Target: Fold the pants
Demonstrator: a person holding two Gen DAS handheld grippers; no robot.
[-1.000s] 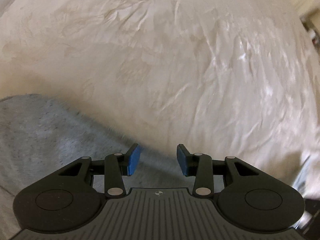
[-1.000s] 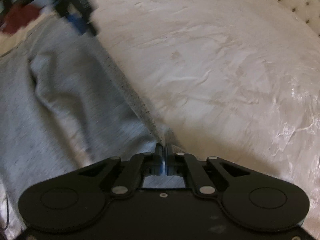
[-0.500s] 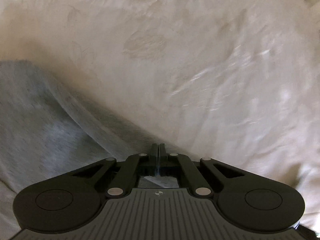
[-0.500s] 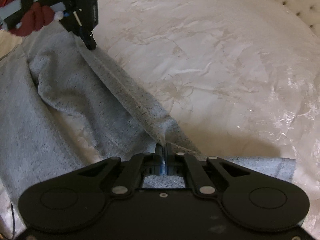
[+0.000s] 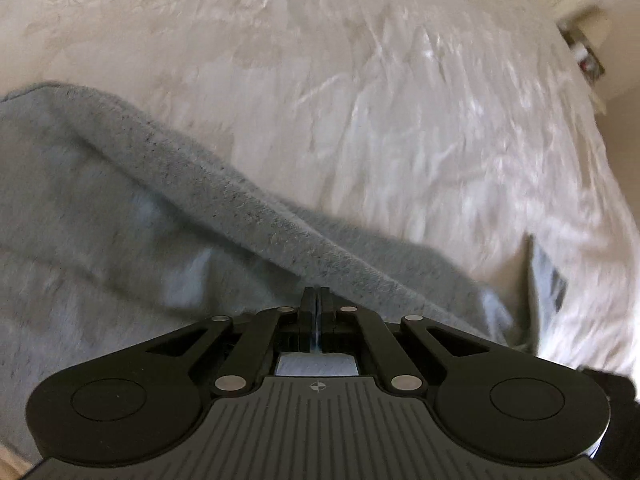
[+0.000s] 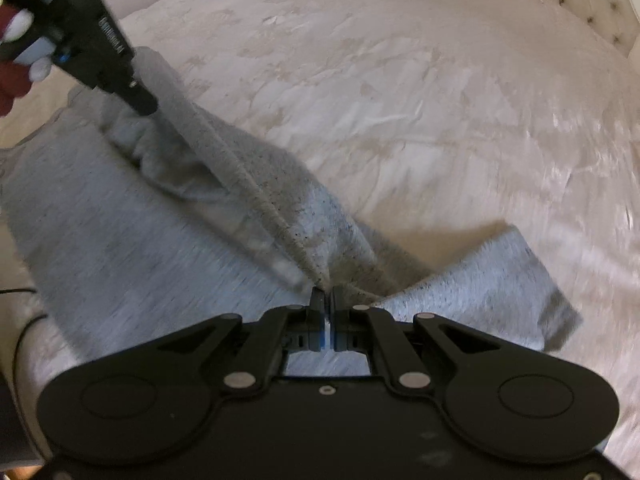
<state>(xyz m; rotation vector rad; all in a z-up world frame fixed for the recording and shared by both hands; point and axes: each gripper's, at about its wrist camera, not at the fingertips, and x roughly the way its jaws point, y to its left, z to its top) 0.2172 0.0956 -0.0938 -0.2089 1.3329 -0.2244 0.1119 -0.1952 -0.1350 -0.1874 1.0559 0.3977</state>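
Observation:
Grey sweatpants (image 5: 100, 216) lie on a cream bedspread (image 5: 360, 80). My left gripper (image 5: 316, 294) is shut on the pants' raised edge, which runs as a lifted fold toward the upper left. In the right wrist view my right gripper (image 6: 325, 294) is shut on the same pants (image 6: 120, 240), with the fabric ridge stretched from it up to the left gripper (image 6: 146, 110), seen at upper left pinching the cloth. A pant leg end (image 6: 500, 280) lies flat to the right of my right gripper.
The cream patterned bedspread (image 6: 420, 100) spreads around the pants. A tufted headboard (image 6: 580, 0) stands at the far right. Room furniture (image 5: 580, 40) shows past the bed's edge at upper right. A dark cable (image 6: 20, 320) lies at the left.
My left gripper closed on the pants' edge and lifted it. Both grippers have raised the fabric and moved it, so more grey cloth and the leg end now show below them.

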